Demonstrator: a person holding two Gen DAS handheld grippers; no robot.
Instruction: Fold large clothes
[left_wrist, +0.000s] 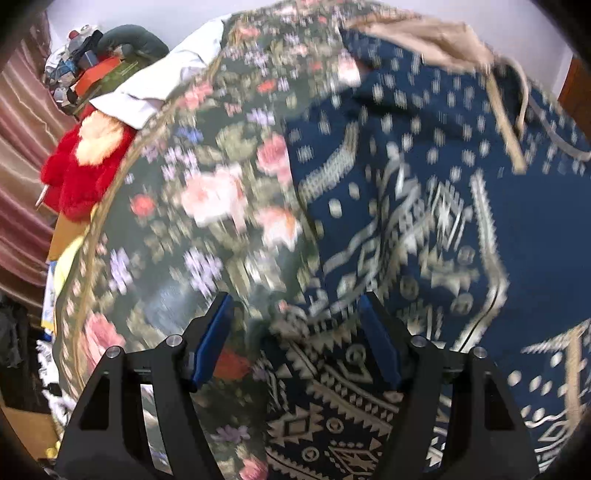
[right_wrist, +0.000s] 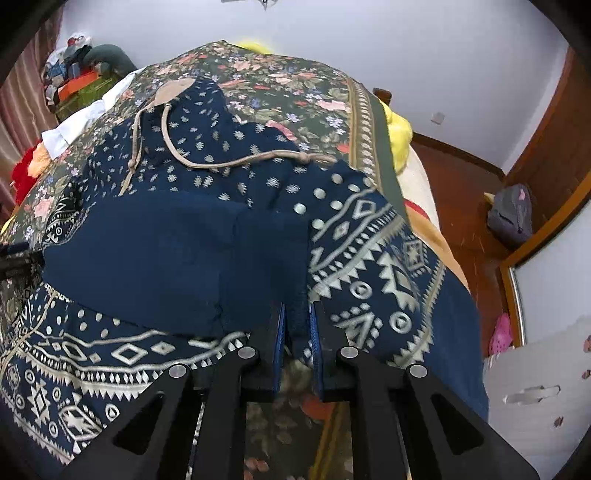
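Note:
A large navy hoodie (right_wrist: 155, 254) with cream geometric patterns and a beige drawstring (right_wrist: 236, 162) lies spread on a floral bedspread (right_wrist: 280, 92). My right gripper (right_wrist: 297, 325) is shut on a plain navy fold of the hoodie near its lower edge. In the blurred left wrist view the hoodie (left_wrist: 424, 206) fills the right half. My left gripper (left_wrist: 295, 317) is open, its blue-padded fingers (left_wrist: 218, 332) wide apart just above the hoodie's patterned edge, holding nothing.
A red plush toy (left_wrist: 85, 173), a white cloth (left_wrist: 155, 88) and a cluttered pile (left_wrist: 85, 62) sit at the bed's far left. A yellow blanket (right_wrist: 397, 129) lies at the right side. A grey backpack (right_wrist: 511, 216) and pink shoes (right_wrist: 500, 332) sit on the wooden floor.

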